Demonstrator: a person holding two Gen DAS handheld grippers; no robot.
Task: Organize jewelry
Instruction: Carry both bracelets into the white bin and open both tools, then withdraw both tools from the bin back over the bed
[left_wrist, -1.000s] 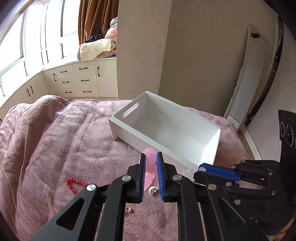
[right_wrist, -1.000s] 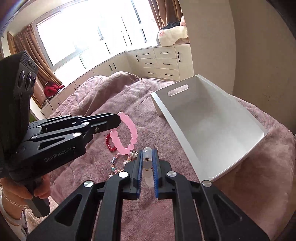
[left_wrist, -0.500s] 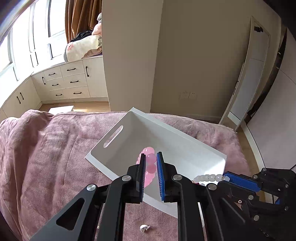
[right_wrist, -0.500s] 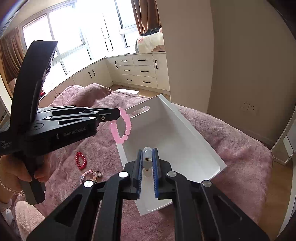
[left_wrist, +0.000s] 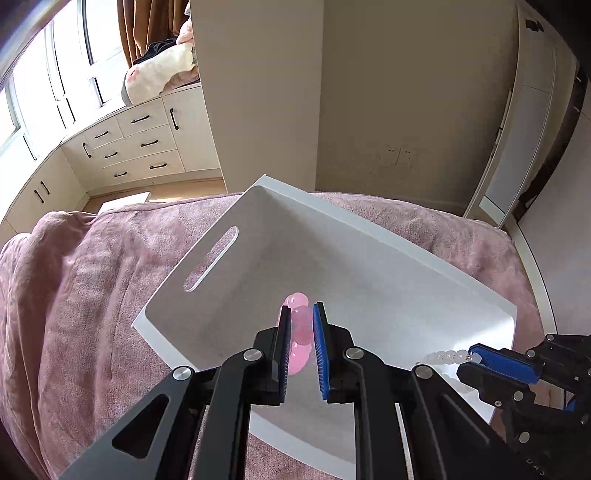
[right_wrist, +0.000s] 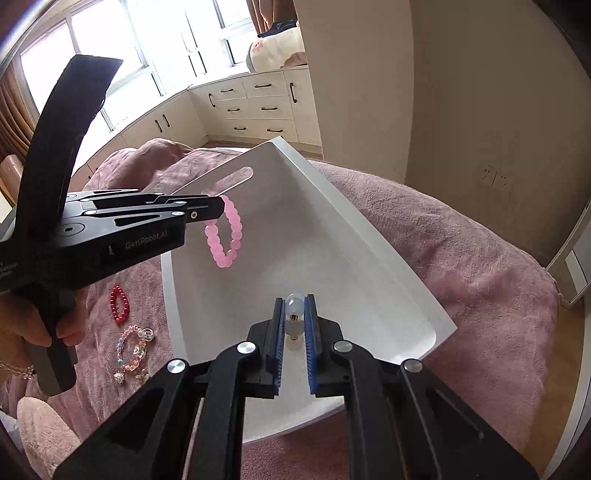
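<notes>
Left gripper (left_wrist: 300, 314) is clamped on a pink bead bracelet (right_wrist: 224, 236), which is seen dangling over the white bin (right_wrist: 369, 236) at frame centre. Right gripper (right_wrist: 294, 300) is closed on a white bead bracelet (left_wrist: 445, 357), lower centre, above the bin floor. Red bracelet (right_wrist: 119, 304) is noted on the pink blanket (right_wrist: 461, 251), lower left.

Legible marking found in the right wrist view only: "GenRobot.AI" in pale lettering on the black side plate of the left tongs (right_wrist: 221, 203). Further small print at the far left edge of the same body is cut off and probably ends in "system"; not confirmed. In the left wrist view, faint letters near the lower right corner, on the right tongs (left_wrist: 476, 357), cannot be read.
</notes>
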